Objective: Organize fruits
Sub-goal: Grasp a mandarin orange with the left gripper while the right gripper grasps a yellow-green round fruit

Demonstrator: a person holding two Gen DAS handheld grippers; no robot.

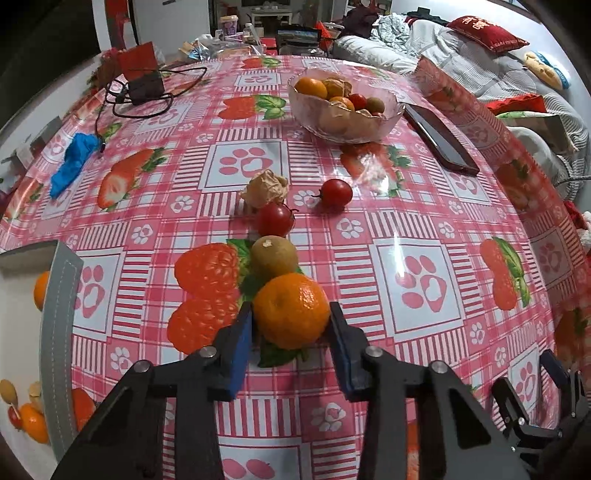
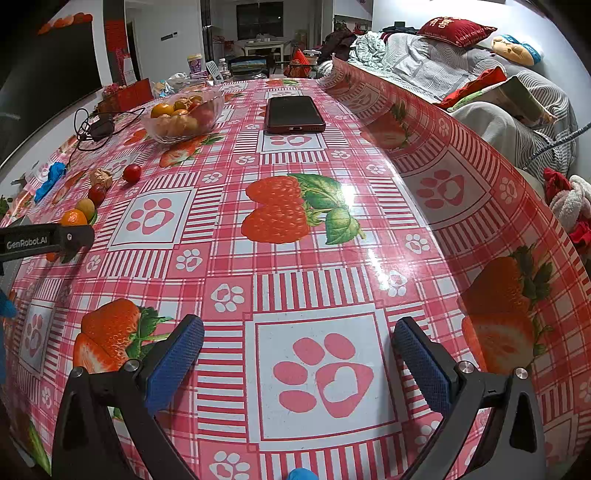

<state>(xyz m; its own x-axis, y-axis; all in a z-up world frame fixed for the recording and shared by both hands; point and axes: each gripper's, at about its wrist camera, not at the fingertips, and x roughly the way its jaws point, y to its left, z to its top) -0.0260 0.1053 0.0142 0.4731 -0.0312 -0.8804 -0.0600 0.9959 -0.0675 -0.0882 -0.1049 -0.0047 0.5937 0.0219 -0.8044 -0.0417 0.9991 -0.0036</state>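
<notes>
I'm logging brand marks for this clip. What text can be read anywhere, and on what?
"GenRobot.AI": white letters on the left gripper arm, right wrist view.
Red pillow on the sofa: white lettering, upside down and too blurred to read.
Tub at the table's far end: label too small to read.

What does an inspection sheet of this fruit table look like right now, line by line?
Surface: glossy pink checked tablecloth with strawberry and paw prints.
Job's things: round orange mandarin, brown kiwi, two red cherry tomatoes, papery husked fruit, clear glass fruit bowl, grey-edged tray holding fruit.
Clutter: dark phone, blue crumpled cloth.
Grippers: left gripper jaws flank the mandarin, pads touching it; right gripper open, empty.
Cables: black charger lead.
Surroundings: sofa with red cushion.
</notes>
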